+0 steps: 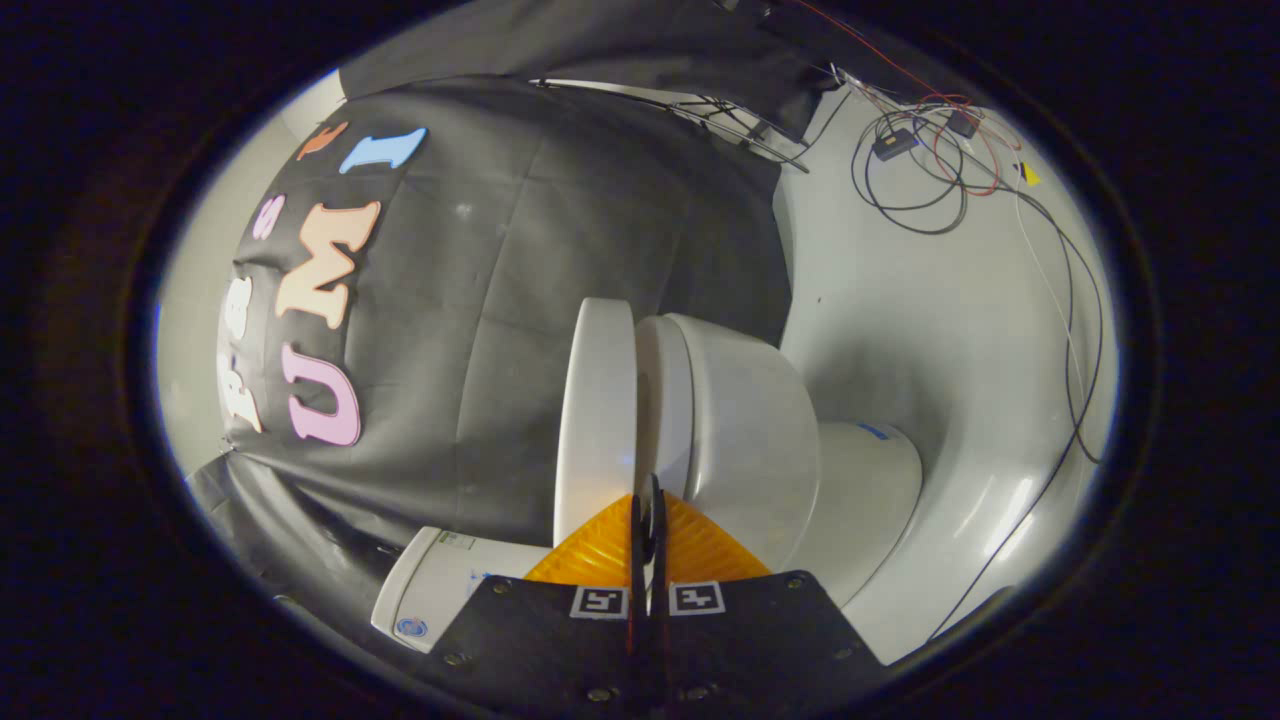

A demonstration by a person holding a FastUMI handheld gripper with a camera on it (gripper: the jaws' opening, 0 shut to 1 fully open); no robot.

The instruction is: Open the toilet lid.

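We are holding the claw (648,500) with its two orange fingers (700,548) clenched flat against each other, nothing between them, only a thin dark seam showing where they meet. The camera is rolled on its side, so the toilet is appearing sideways just ahead of the fingertips. The toilet lid (596,420) is standing as a white slab just beyond the tips, swung away from the seat and bowl (745,430), with a narrow gap opening between them. The tips are sitting right at the lid's near edge; whether they are touching it we cannot tell. The tank (440,590) is lying beside the fingers, near the lid. We are judging the lid largely raised already, with perhaps only resting it back against the tank left to do. Loose cables (915,165) are lying on the pale floor (930,330), well apart from the toilet.
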